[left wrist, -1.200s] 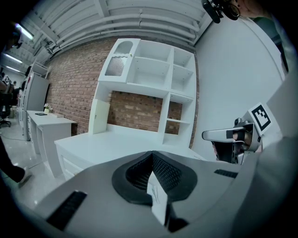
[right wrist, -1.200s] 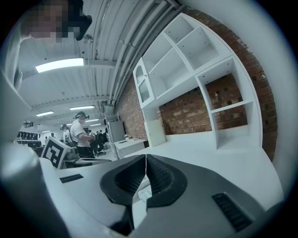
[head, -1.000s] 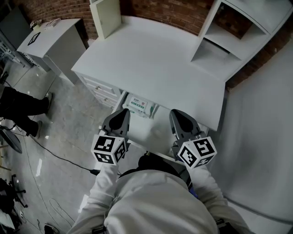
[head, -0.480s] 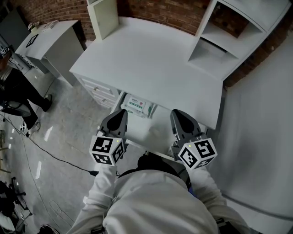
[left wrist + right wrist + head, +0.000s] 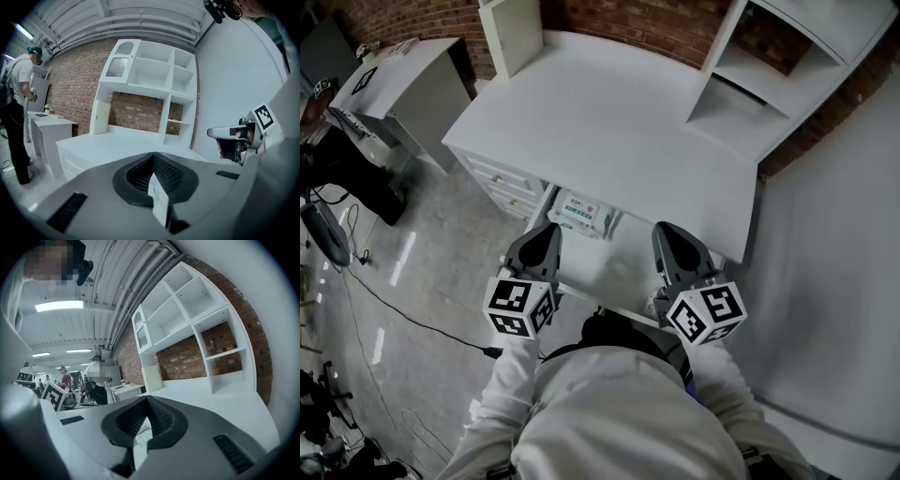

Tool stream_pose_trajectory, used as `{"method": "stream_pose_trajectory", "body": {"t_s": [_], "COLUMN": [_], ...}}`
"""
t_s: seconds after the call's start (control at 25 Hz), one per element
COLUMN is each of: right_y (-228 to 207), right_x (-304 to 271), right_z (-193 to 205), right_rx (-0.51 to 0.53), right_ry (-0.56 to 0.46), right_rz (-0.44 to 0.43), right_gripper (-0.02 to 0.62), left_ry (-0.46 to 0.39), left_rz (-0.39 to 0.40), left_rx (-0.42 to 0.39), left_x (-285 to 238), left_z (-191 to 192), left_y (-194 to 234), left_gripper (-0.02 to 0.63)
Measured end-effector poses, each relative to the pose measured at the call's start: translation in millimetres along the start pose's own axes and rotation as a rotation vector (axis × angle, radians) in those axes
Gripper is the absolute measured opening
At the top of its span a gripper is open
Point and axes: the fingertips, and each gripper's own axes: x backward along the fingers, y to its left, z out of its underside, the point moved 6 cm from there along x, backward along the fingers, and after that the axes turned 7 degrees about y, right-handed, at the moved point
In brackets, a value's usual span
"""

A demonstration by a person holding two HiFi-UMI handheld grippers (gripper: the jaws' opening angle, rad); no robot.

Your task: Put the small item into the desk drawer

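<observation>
The desk drawer [image 5: 614, 272] stands pulled out under the white desktop [image 5: 609, 131]. The small item, a white tissue pack with green print [image 5: 584, 215], lies in the drawer's back left corner. My left gripper [image 5: 548, 231] hovers over the drawer's left side, just in front of the pack, jaws shut and empty. My right gripper [image 5: 667, 231] hangs over the drawer's right side, also shut on nothing. In the left gripper view the jaws [image 5: 153, 158] meet at the tips. In the right gripper view the right gripper [image 5: 147, 401] is closed, and the pack [image 5: 142, 440] shows below it.
A white shelf unit [image 5: 741, 94] sits on the desk's back right. A drawer stack [image 5: 502, 186] is on the desk's left side. A small side table [image 5: 403, 80] and a person [image 5: 342, 169] stand at far left. A cable [image 5: 412, 319] runs over the floor.
Both grippers stay almost where they were, shut over the open drawer. The person at far left has shifted position beside the side table.
</observation>
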Motion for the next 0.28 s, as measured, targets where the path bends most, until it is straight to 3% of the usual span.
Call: {"method": "stream_pose_trajectory", "body": {"t_s": [0.28], "right_y": [0.0], "right_x": [-3.1], "right_z": [1.3], "right_rx": [-0.007], "right_ry": [0.001], "right_rz": [-0.005], "right_gripper": [0.028], "left_ry": [0.0], "left_rz": [-0.002], "left_rx": [0.001], "left_x": [-0.5], "left_z": [-0.3], "left_y": [2.5], "left_gripper": [0.017]}}
